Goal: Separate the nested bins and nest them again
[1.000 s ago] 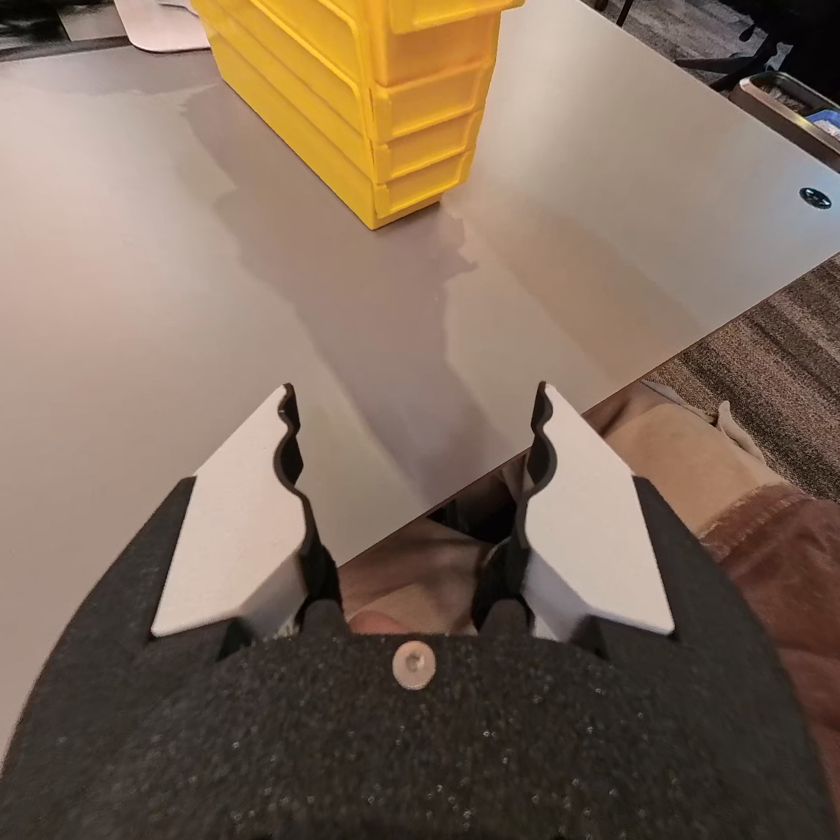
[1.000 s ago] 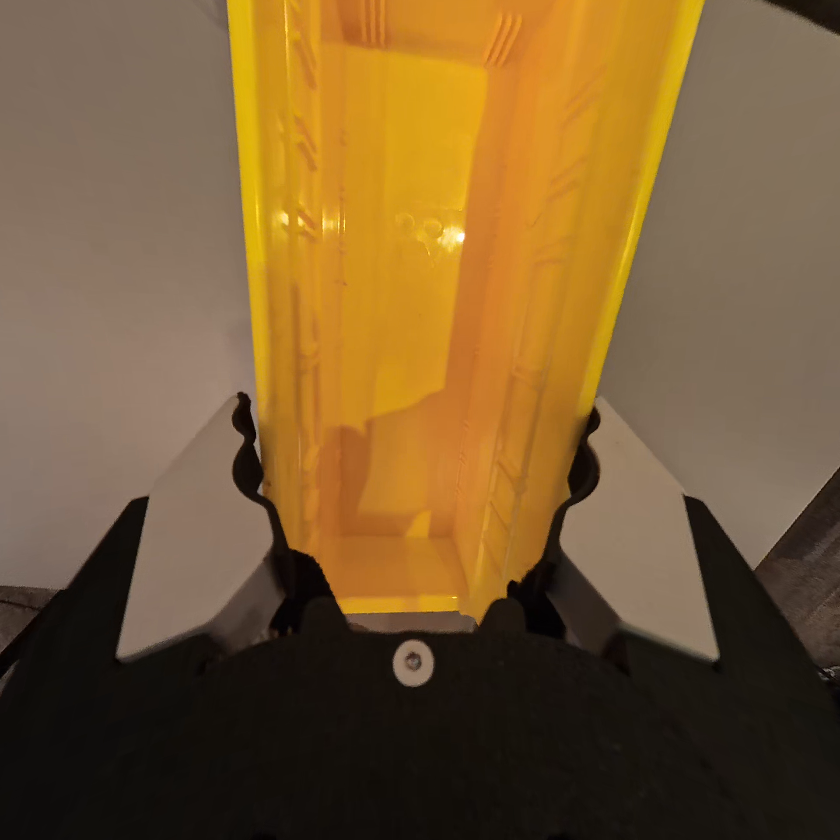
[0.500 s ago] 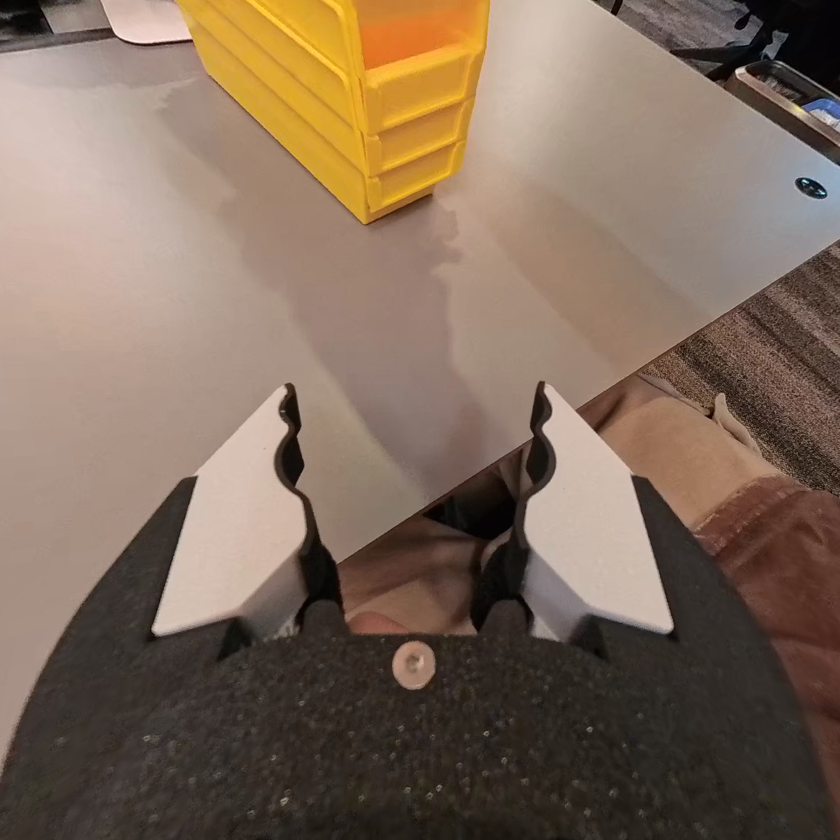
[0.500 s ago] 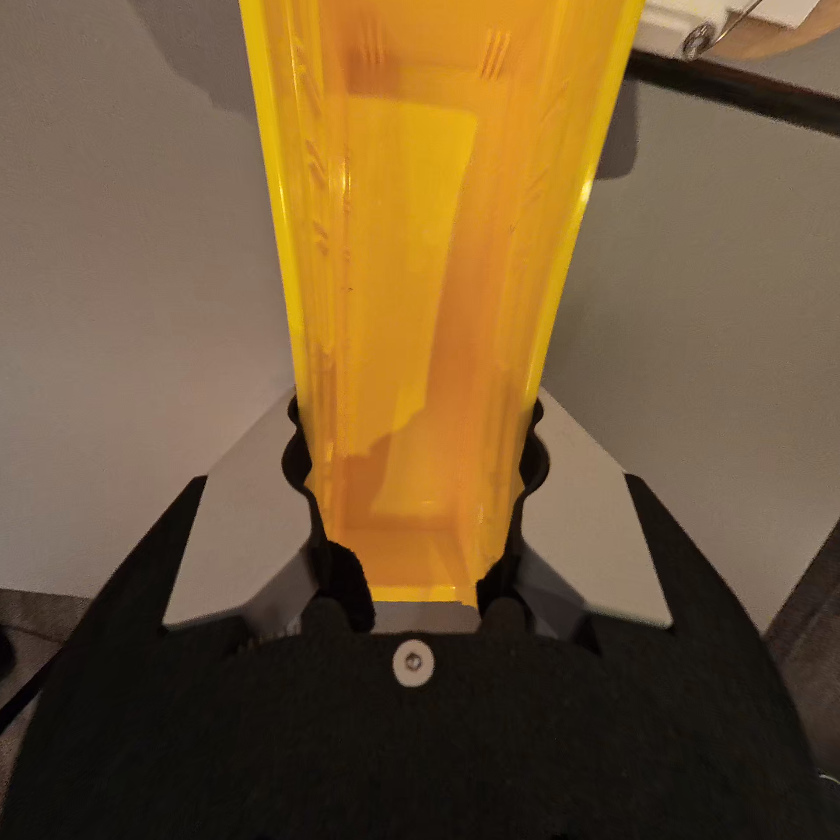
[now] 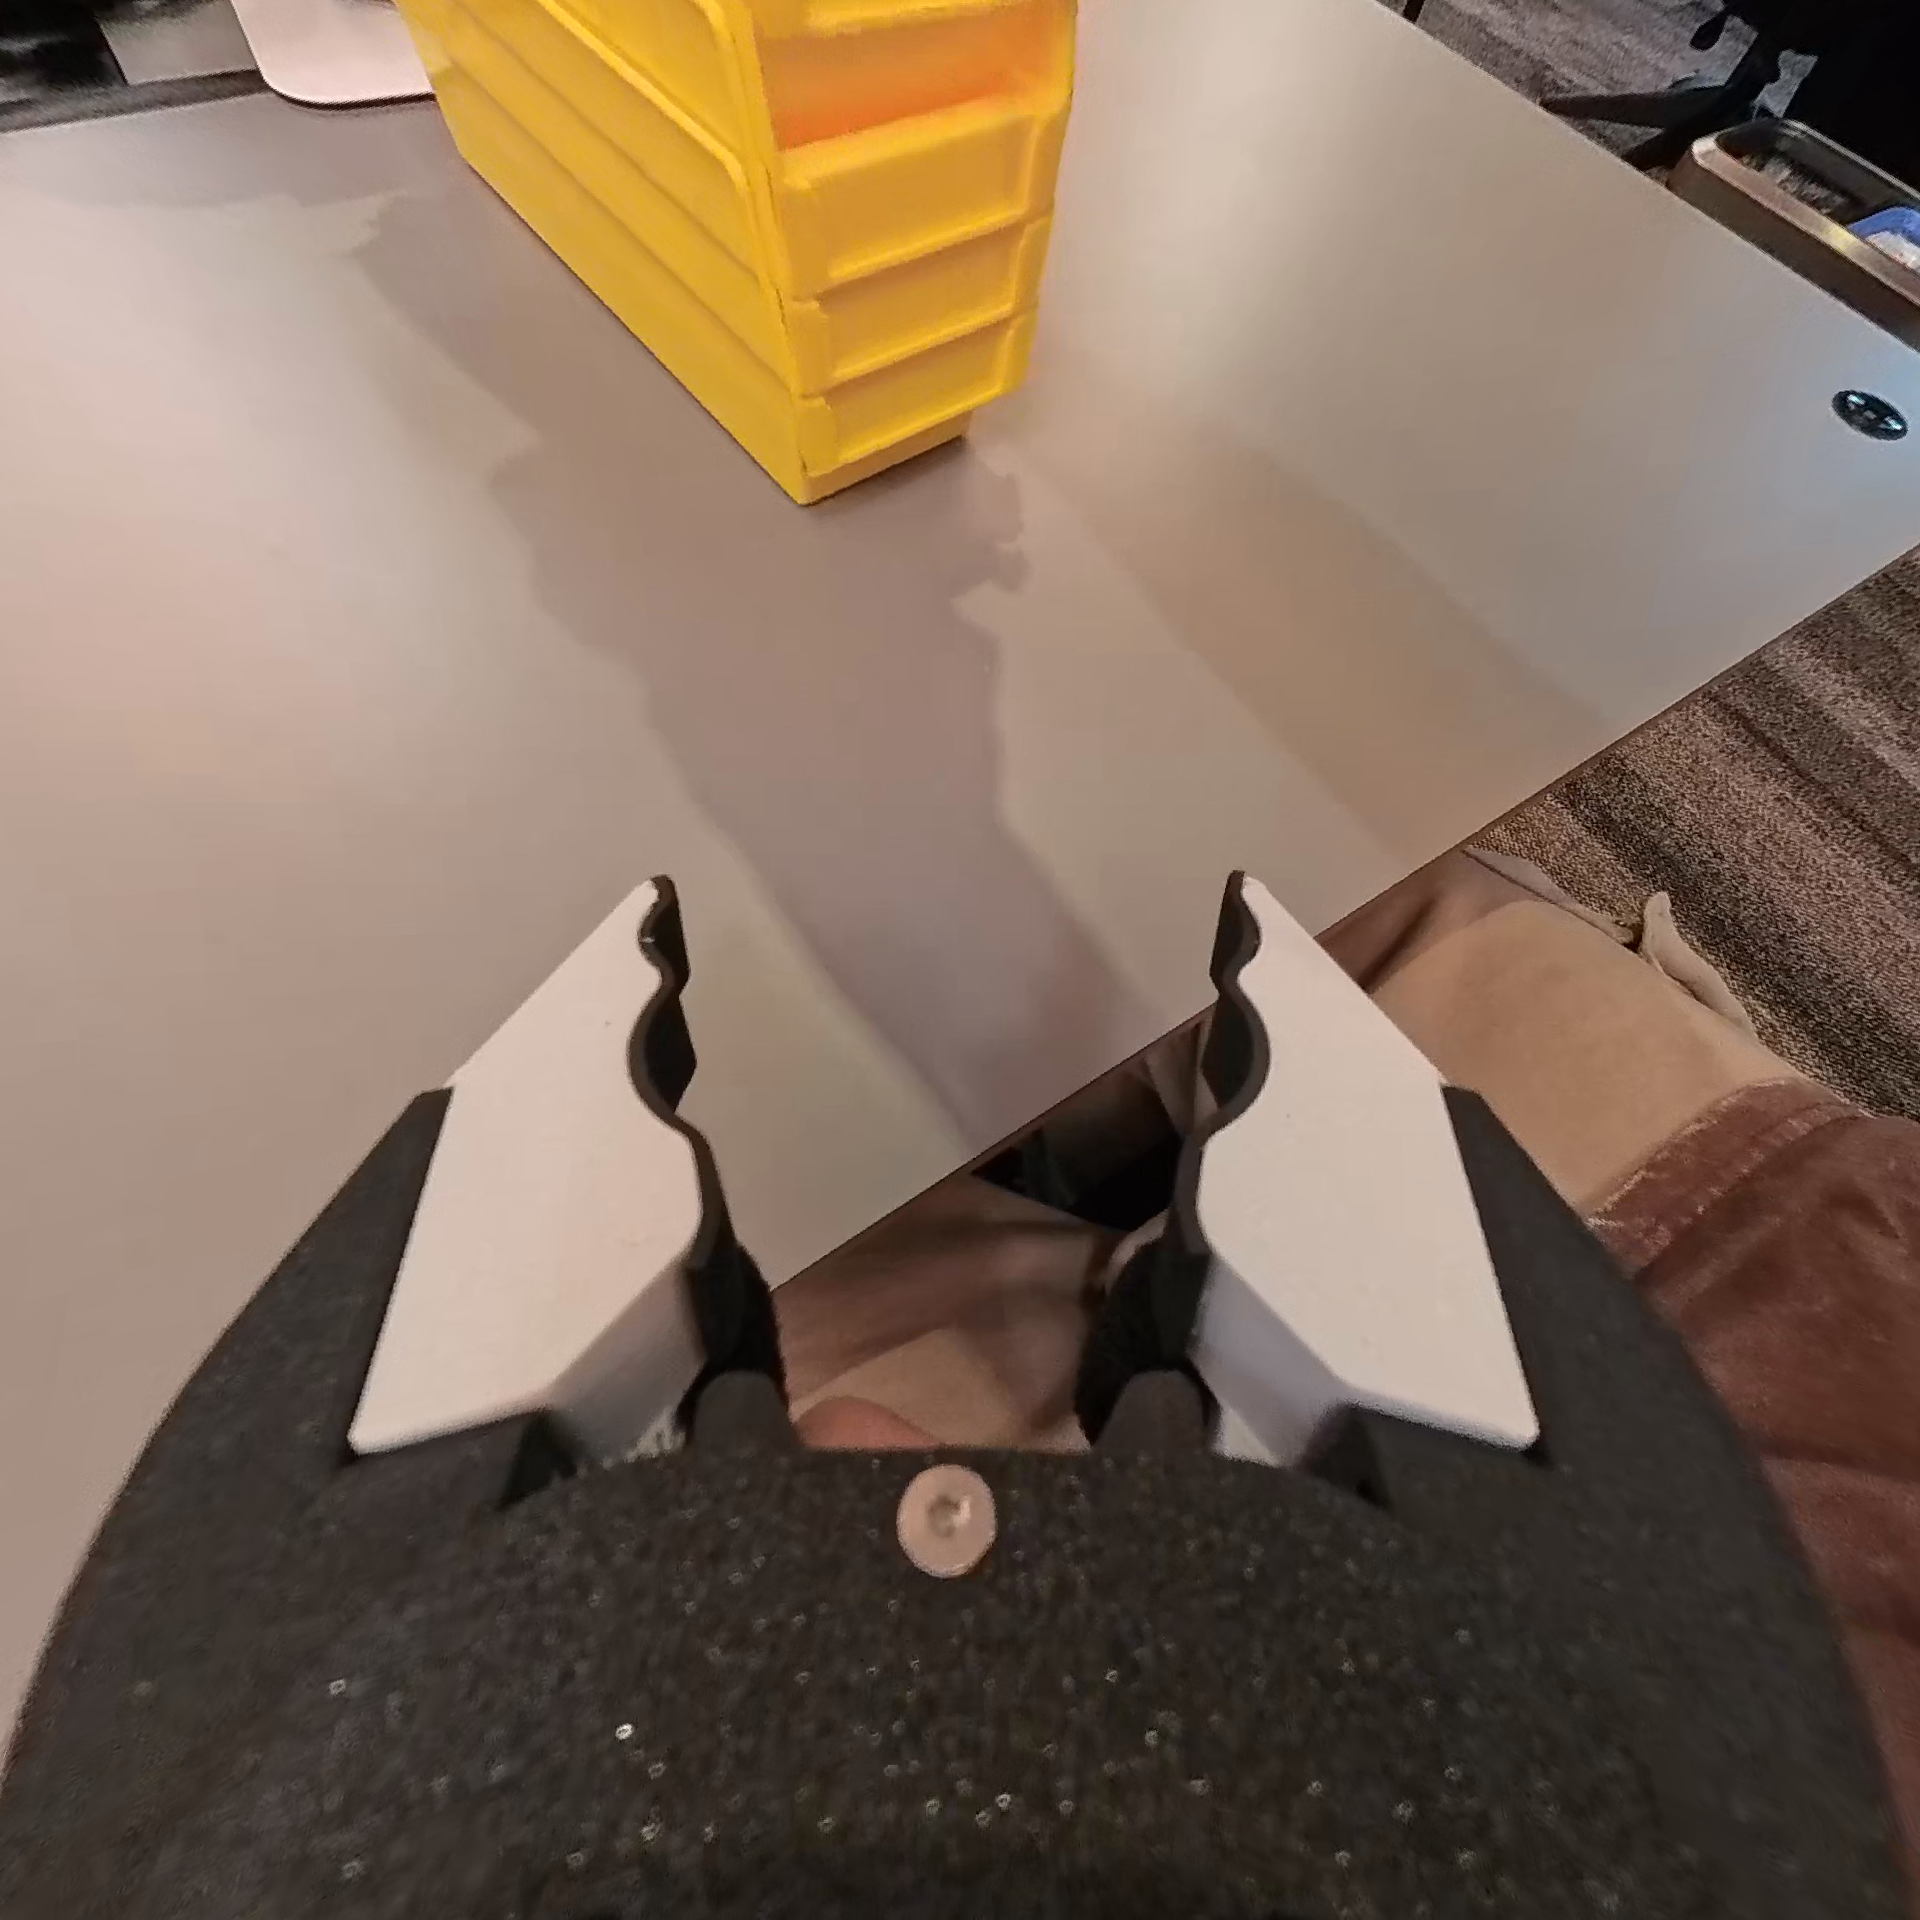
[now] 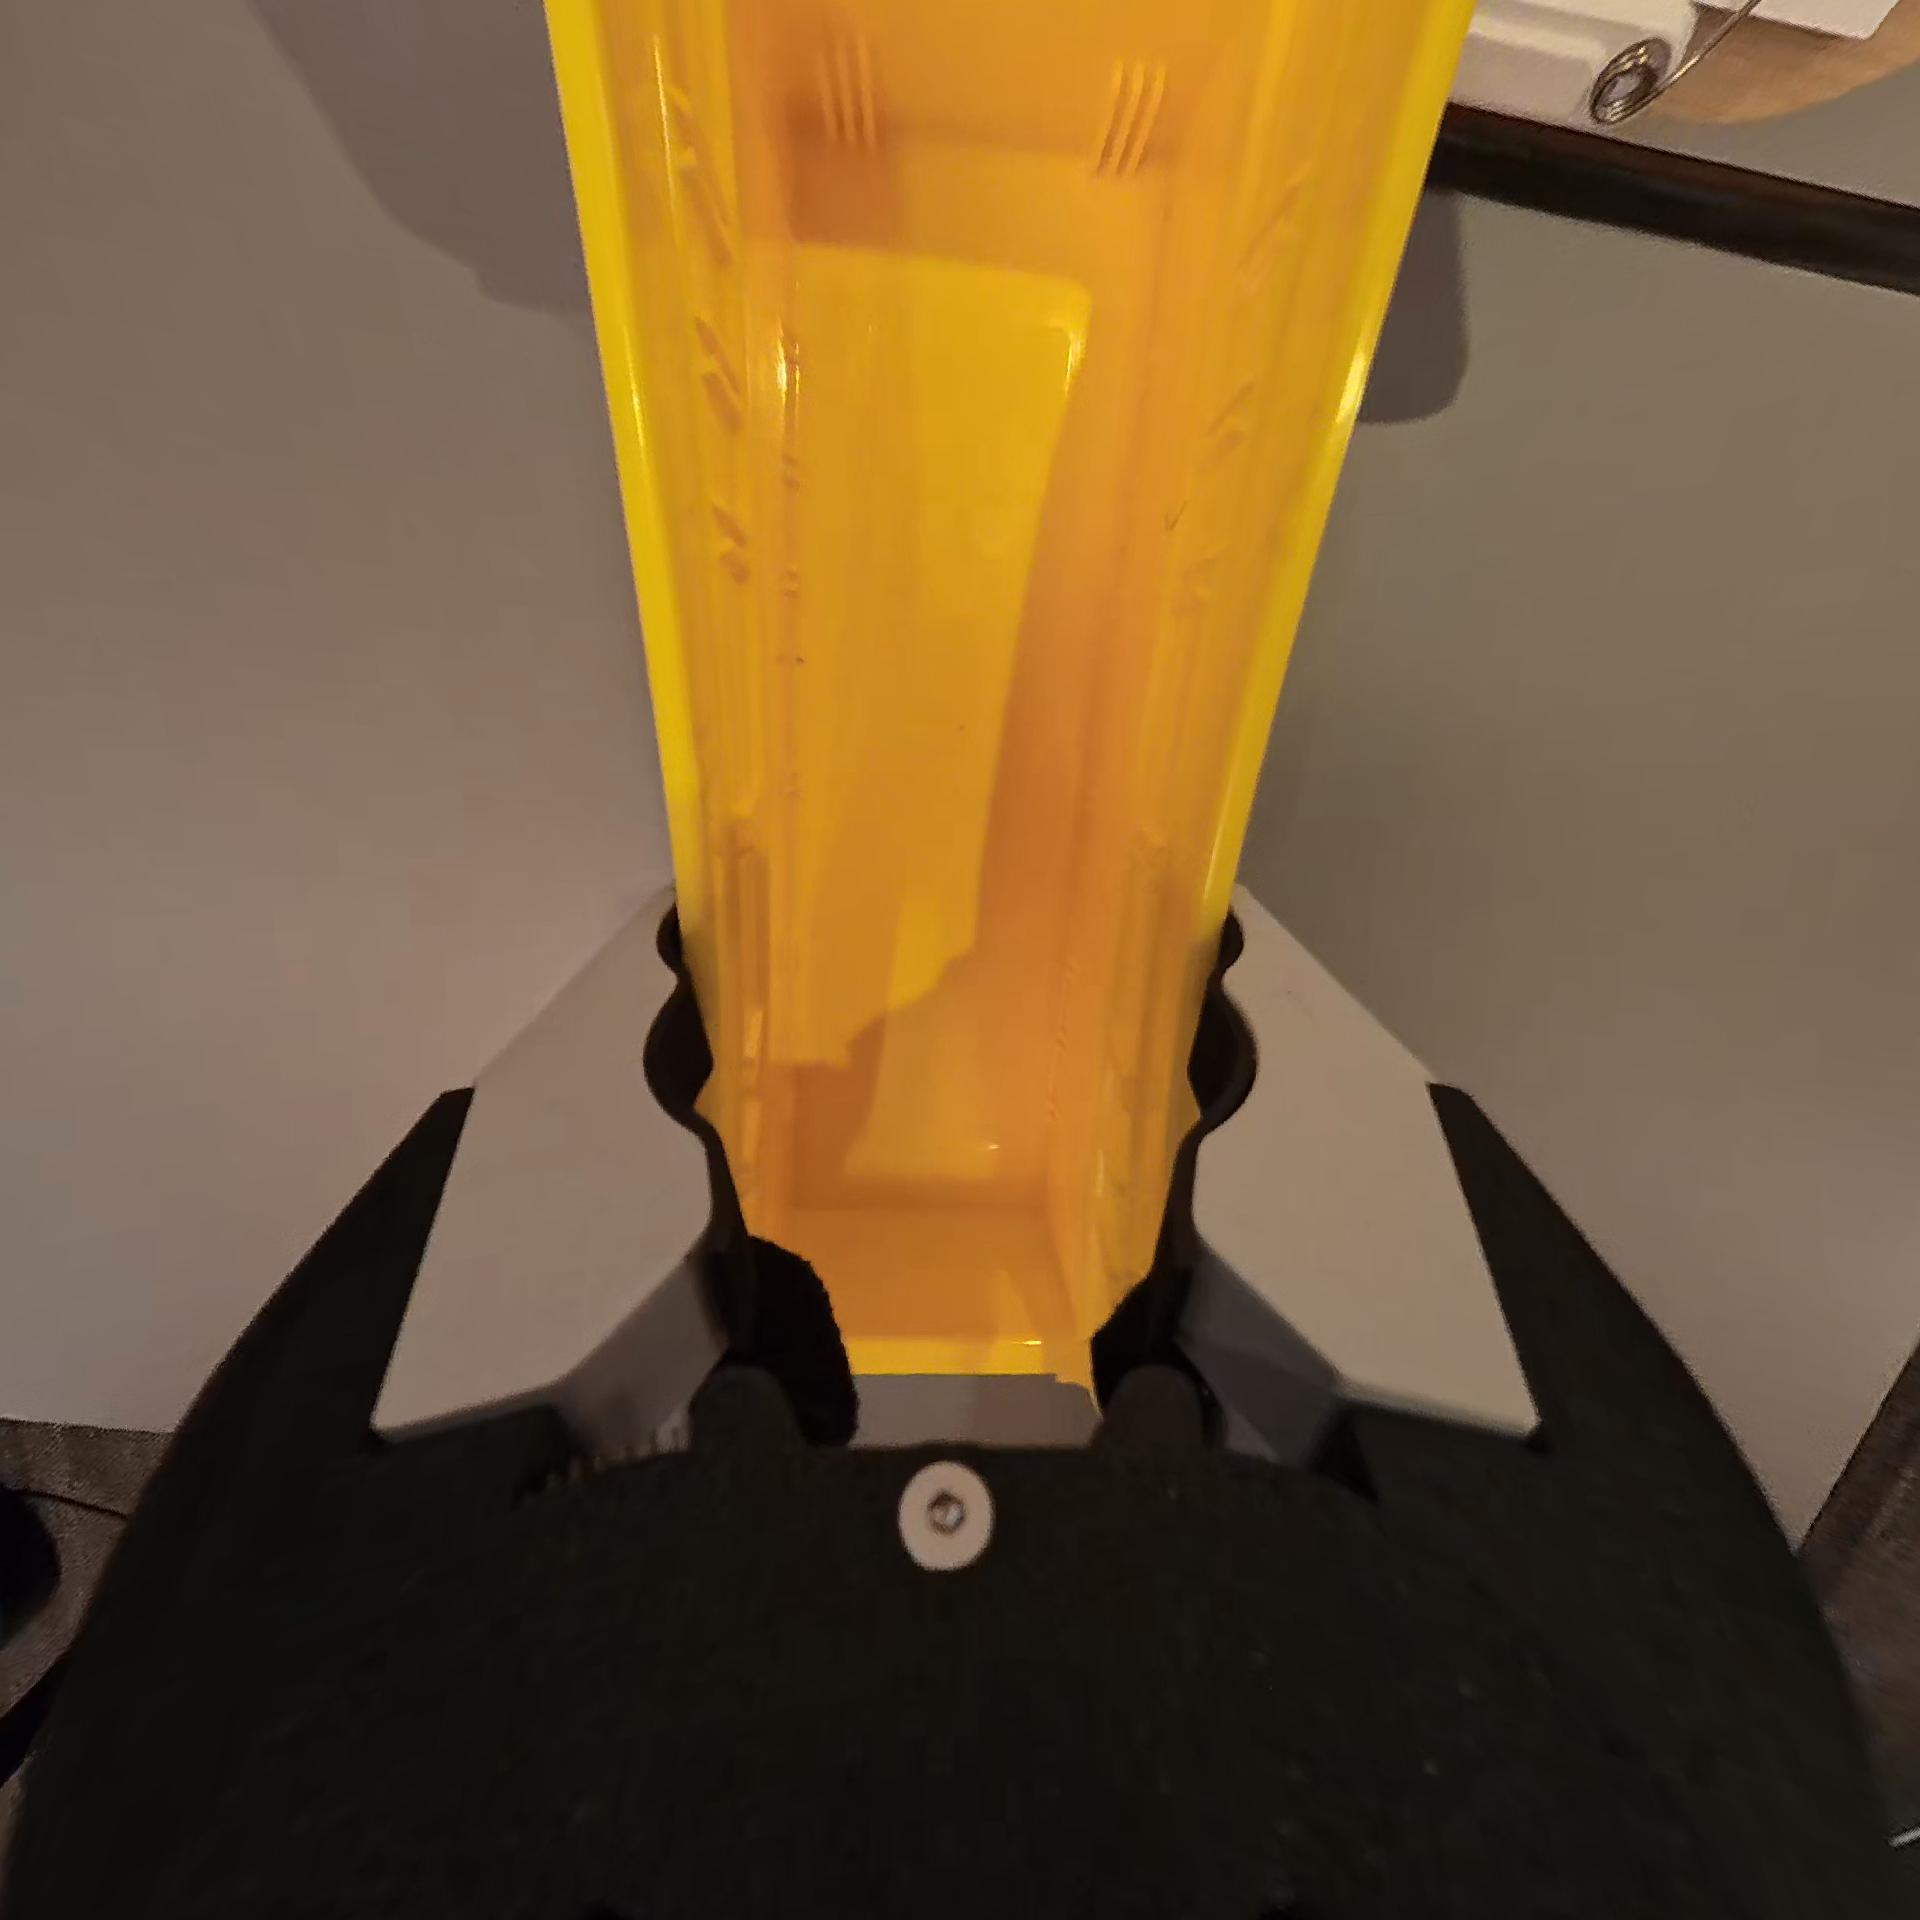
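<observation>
Right gripper (image 6: 951, 925) clamped on a yellow bin (image 6: 997, 582); left gripper (image 5: 948, 894) empty at the table's near edge.

The left gripper hangs low over the near edge of the grey table (image 5: 312, 644), pointing along the top toward the stack of yellow bins (image 5: 831, 260) — its two fingers stand well apart with nothing between them, a person's leg (image 5: 1507, 997) showing below. That stack sits well ahead of it on the table; three front lips are countable, and the top runs out of view. The right gripper looks down the length of one bin, both fingers pressed against its outer side walls at the near end — one bin, seen open side up, over the table, with a white object (image 6: 1538, 52) beyond its far end.
</observation>
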The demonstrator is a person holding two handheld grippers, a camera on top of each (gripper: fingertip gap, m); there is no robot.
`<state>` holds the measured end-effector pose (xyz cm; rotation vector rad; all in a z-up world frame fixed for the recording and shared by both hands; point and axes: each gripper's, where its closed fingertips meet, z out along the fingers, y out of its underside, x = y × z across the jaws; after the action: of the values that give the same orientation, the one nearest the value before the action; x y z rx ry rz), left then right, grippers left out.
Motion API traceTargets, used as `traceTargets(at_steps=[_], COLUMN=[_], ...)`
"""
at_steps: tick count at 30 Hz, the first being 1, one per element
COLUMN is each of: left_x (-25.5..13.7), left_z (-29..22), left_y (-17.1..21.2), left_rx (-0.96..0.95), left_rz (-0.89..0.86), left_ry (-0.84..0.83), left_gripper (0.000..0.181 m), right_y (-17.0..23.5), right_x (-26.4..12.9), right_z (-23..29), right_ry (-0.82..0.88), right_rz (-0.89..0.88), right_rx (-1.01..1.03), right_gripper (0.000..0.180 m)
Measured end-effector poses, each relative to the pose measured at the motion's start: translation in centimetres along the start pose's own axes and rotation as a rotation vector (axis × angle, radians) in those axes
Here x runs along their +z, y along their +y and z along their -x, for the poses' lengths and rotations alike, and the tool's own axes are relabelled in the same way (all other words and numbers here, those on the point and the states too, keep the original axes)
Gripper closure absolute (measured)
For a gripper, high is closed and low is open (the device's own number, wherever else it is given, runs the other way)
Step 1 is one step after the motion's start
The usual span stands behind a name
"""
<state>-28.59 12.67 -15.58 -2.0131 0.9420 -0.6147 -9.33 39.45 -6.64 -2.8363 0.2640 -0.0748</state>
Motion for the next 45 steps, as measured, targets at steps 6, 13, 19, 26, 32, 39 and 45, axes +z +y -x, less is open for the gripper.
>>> traceTargets(at_steps=[6, 13, 19, 26, 32, 39, 45], left_x=[0.0, 0.1, 0.1, 0.2, 0.2, 0.3, 0.3], left_z=[0.1, 0.1, -0.4, -0.4, -0.1, -0.4, -0.3], left_y=[0.1, 0.1, 0.2, 0.3, 0.4, 0.4, 0.5], left_rx=[0.005, -0.002, 0.009, 0.012, 0.002, 0.008, 0.008], left_rz=[0.002, 0.008, 0.013, 0.017, 0.019, 0.023, 0.029], left_ry=[-0.005, 0.001, 0.009, 0.004, 0.005, 0.011, 0.008], left_gripper=[0.081, 0.081, 0.081, 0.081, 0.081, 0.081, 0.081], right_y=[0.6, 1.6, 2.6, 2.8, 2.6, 2.7, 1.0], right_x=[1.5, 1.8, 1.7, 1.6, 2.0, 2.2, -0.1], right_z=[0.2, -0.1, -0.7, -0.3, -0.2, -0.1, -0.4], right_ry=[0.026, 0.032, 0.031, -0.035, -0.028, -0.044, 0.002], right_rz=[0.008, 0.025, 0.027, 0.062, 0.079, 0.06, 0.005], right_rx=[-0.006, 0.026, 0.048, 0.032, 0.023, 0.017, -0.029], right_gripper=[0.083, 0.083, 0.075, 0.057, 0.061, 0.052, 0.062])
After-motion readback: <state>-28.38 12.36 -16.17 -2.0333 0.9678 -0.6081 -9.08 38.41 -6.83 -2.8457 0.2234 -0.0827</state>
